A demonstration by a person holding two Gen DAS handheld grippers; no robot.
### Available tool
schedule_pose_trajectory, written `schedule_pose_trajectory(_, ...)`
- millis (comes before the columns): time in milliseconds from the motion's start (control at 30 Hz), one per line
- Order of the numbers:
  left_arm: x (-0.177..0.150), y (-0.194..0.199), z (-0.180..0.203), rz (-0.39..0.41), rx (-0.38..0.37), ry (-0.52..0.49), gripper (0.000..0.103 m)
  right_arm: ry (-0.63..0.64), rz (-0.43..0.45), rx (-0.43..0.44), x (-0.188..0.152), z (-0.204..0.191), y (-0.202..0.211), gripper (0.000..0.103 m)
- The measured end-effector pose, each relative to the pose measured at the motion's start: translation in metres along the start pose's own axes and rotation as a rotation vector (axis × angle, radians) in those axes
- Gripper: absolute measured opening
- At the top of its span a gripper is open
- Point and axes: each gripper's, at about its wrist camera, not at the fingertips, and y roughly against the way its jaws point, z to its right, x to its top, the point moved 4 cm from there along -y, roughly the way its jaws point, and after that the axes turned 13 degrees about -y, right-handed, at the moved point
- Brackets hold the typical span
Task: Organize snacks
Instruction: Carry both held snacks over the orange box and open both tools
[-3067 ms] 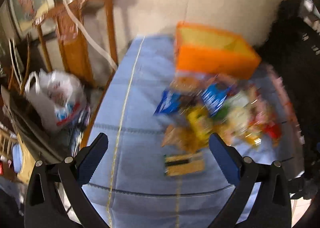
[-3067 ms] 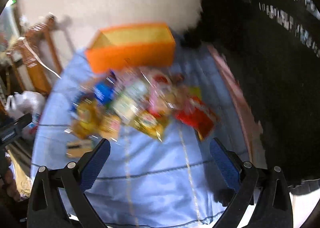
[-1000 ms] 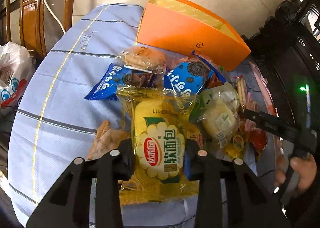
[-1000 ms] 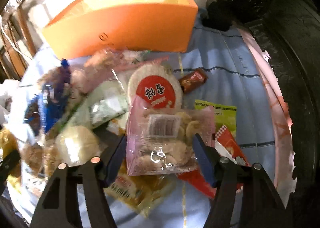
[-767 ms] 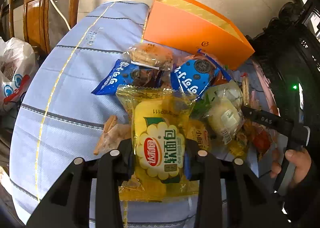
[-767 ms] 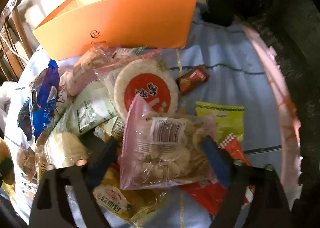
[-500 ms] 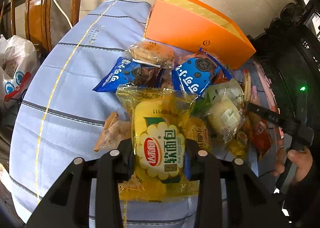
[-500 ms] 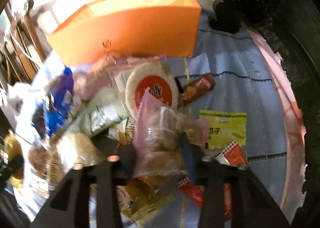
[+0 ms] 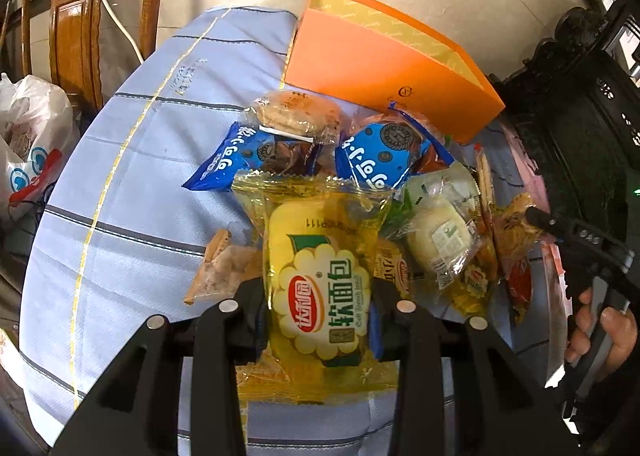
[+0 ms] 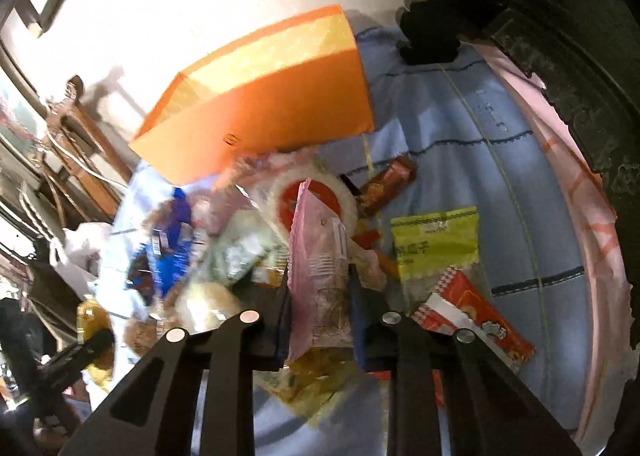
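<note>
Now the left gripper (image 9: 318,306) has its fingers clamped on a yellow bread packet (image 9: 316,276), held above the snack pile (image 9: 360,176) on the blue-clothed bench (image 9: 132,184). Right gripper (image 10: 318,310) fingers are closing on a pink packet (image 10: 320,256), seemingly of biscuits. Behind stands the orange box (image 10: 272,116).

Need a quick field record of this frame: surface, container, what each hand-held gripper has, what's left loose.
surface: blue striped tablecloth
container: orange box, open top, behind the snack pile
left hand-held gripper: shut on yellow bread packet
right hand-held gripper: jaws closing, pads pinching pink biscuit bag
loose snacks: two blue cookie packets, green packet, red packet
in box: cannot tell
</note>
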Motion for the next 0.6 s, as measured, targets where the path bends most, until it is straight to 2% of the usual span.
schedule_pose_trajectory(300,0.022,0.025,0.005,0.072,-0.008,-0.031,0.036,0.044,0.069,0.121,0.02,-0.042,0.062,0.024)
schedule_pose_trajectory(433,0.059,0.046,0.021,0.136,-0.017,-0.089,0.036,0.065,0.118,0.151,0.041,-0.063,0.086,0.024)
schedule_pose_trajectory(600,0.12,0.073,0.046,0.245,-0.036,-0.149,0.036,0.066,0.185,0.191,0.076,-0.091,0.108,0.024)
